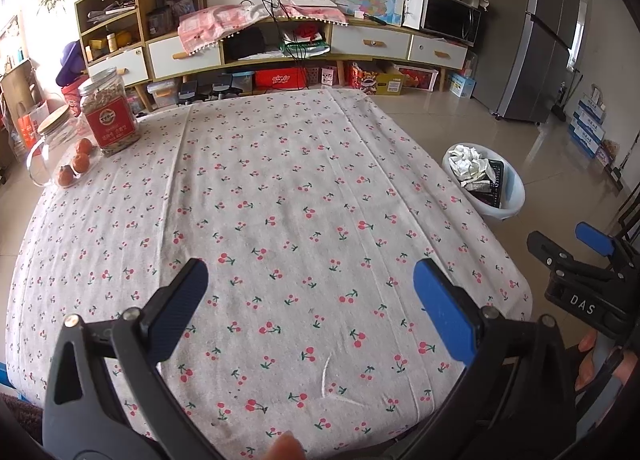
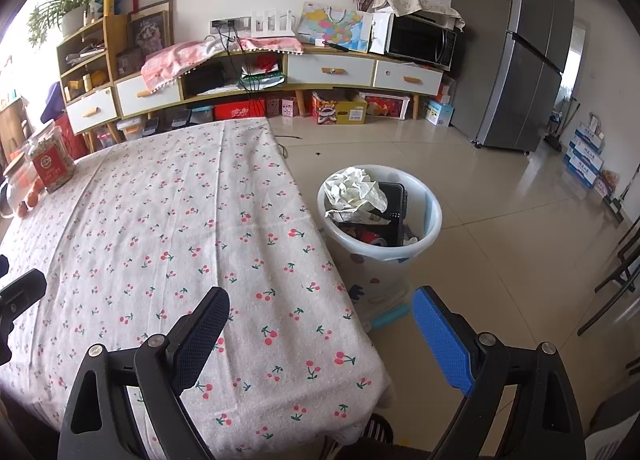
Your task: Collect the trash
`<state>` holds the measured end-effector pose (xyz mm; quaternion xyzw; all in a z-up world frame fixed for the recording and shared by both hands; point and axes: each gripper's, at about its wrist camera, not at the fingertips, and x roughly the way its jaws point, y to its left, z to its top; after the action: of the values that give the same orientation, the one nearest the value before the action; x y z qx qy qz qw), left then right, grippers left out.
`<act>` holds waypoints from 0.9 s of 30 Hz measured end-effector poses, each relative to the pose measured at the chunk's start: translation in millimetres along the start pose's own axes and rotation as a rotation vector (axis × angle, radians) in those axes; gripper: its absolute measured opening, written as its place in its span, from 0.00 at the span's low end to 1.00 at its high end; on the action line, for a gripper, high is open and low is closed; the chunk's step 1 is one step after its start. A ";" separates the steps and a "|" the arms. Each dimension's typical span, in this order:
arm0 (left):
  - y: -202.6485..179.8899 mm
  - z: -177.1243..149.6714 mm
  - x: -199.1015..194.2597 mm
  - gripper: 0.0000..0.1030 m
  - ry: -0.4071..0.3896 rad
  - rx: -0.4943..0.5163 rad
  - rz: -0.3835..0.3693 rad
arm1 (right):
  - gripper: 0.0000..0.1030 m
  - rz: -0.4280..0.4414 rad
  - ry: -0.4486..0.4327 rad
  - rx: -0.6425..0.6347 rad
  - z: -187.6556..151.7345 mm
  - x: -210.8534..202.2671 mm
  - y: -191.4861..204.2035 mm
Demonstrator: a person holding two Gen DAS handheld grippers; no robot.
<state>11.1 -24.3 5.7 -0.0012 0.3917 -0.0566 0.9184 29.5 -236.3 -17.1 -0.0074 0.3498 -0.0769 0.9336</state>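
A white waste bin point(image 2: 428, 216) stands on the floor right of the table, holding crumpled white paper point(image 2: 354, 192) and dark trash. It also shows in the left wrist view point(image 1: 516, 196). My left gripper point(image 1: 310, 300) is open and empty above the near part of the cherry-print tablecloth point(image 1: 280, 200). My right gripper point(image 2: 320, 324) is open and empty over the table's near right corner; it also shows at the right edge of the left wrist view point(image 1: 568, 244). I see no loose trash on the cloth.
At the table's far left stand a red-labelled jar point(image 1: 110, 112), a glass jar with a wooden lid point(image 1: 52, 144) and three small orange fruits point(image 1: 78, 162). A low cabinet point(image 1: 280, 44) lines the back wall. A fridge point(image 2: 524, 60) stands at the right.
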 end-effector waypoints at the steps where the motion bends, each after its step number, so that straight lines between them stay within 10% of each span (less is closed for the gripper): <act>1: 0.1 0.0 0.0 0.99 0.001 -0.001 -0.001 | 0.91 0.000 0.000 0.000 0.1 -0.1 -0.2; 27: -4.2 -1.8 0.9 0.99 0.022 -0.021 -0.026 | 0.91 -0.001 -0.007 0.006 -0.6 0.6 -2.4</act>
<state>10.0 -28.5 4.0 -0.0154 0.4024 -0.0645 0.9131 29.3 -238.7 -17.8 -0.0053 0.3465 -0.0783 0.9348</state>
